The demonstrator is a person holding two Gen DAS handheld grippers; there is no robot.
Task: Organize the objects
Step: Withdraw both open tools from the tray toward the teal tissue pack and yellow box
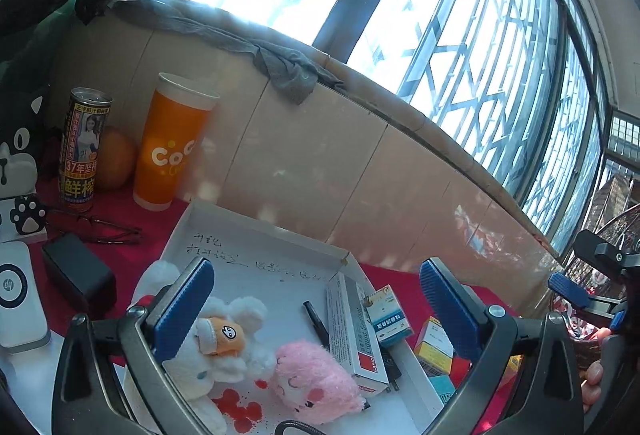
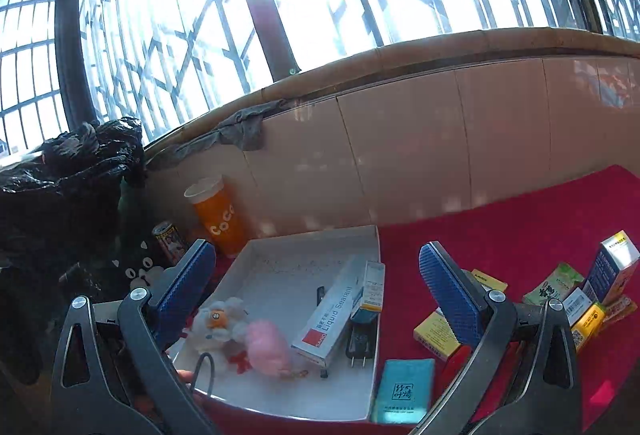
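So the main container here is a shallow white tray (image 1: 256,231) sitting on a red cloth (image 2: 520,219), with some handwriting on its floor toward the far end. Inside it: a white plush toy (image 1: 216,351) with an orange patch on it at the near left, a pink plush toy (image 1: 316,379) touching it just to the right, a black pen (image 1: 316,323) lying loose in the middle, and a long Liquid Sealant box (image 2: 332,319) lying flat along the right side. A small blue-and-white box (image 2: 370,289) stands tipped against the tray's right wall, and a black plug adapter (image 2: 362,341) lies just near of it. Outside the tray on the right, the cloth has a teal booklet (image 2: 404,391) near the tray's corner, a yellow box (image 2: 436,333), and further right a cluster of more little boxes, one tall blue box (image 2: 612,267) standing upright. Far left of the tray there's an orange CoCo cup (image 1: 170,147), a drink can (image 1: 82,151) and an orange fruit (image 1: 116,163) behind it. The left gripper (image 1: 316,299) hangs over the tray with its jaws spread wide, nothing between them. The right gripper (image 2: 316,287) is the same deal, wide open and empty, over the tray's right edge.
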